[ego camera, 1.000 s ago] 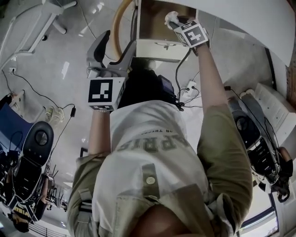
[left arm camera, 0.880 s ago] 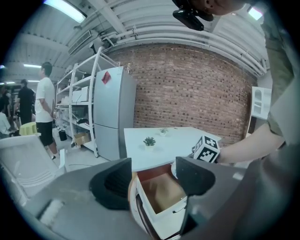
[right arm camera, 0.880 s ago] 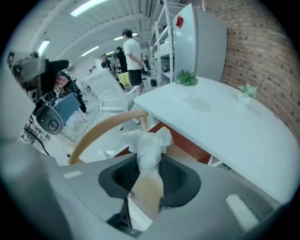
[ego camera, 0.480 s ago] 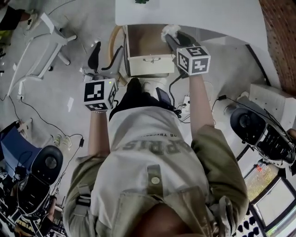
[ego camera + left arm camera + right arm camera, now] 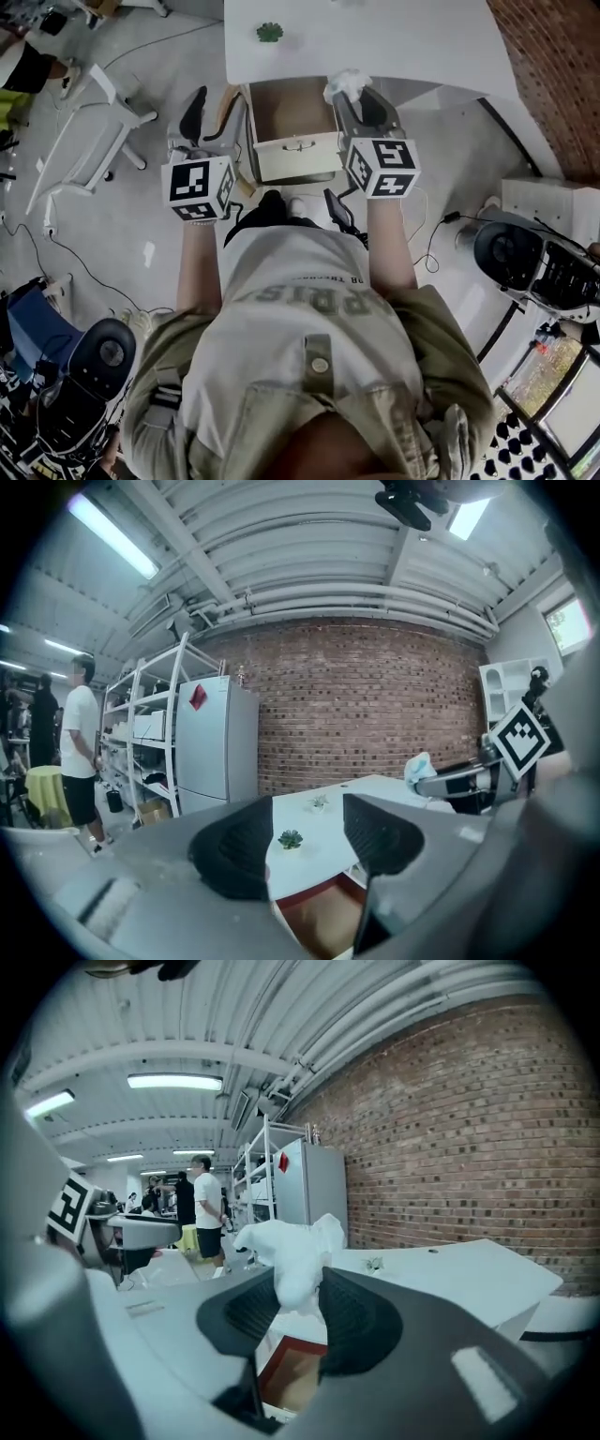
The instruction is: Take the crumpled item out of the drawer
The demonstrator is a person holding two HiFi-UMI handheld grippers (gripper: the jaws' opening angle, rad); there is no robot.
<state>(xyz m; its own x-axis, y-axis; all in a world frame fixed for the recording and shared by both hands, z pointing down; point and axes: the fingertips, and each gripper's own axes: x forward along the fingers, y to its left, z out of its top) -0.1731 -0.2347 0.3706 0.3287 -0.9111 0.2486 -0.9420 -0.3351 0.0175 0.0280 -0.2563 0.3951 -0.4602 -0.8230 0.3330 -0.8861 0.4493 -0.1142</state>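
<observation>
The drawer (image 5: 292, 156) stands pulled out from under the white table (image 5: 394, 37), its brown bottom bare. My right gripper (image 5: 349, 92) is shut on the crumpled white item (image 5: 347, 82), held above the drawer's right side by the table edge. In the right gripper view the crumpled item (image 5: 286, 1251) bulges up between the two dark pads (image 5: 352, 1321). My left gripper (image 5: 199, 105) hovers left of the drawer, jaws closing with nothing between them. In the left gripper view, its pads (image 5: 234, 850) frame the table and the open drawer (image 5: 323, 921) below.
A small green plant (image 5: 270, 32) sits on the table top. A white frame stand (image 5: 89, 131) and cables lie on the floor at the left. Dark equipment (image 5: 525, 258) stands at the right. People stand by shelves (image 5: 80, 752) in the background.
The view has shifted so the table and drawer sit further from the top edge. Both grippers now sit lower in the picture. The right gripper still holds the crumpled item.
</observation>
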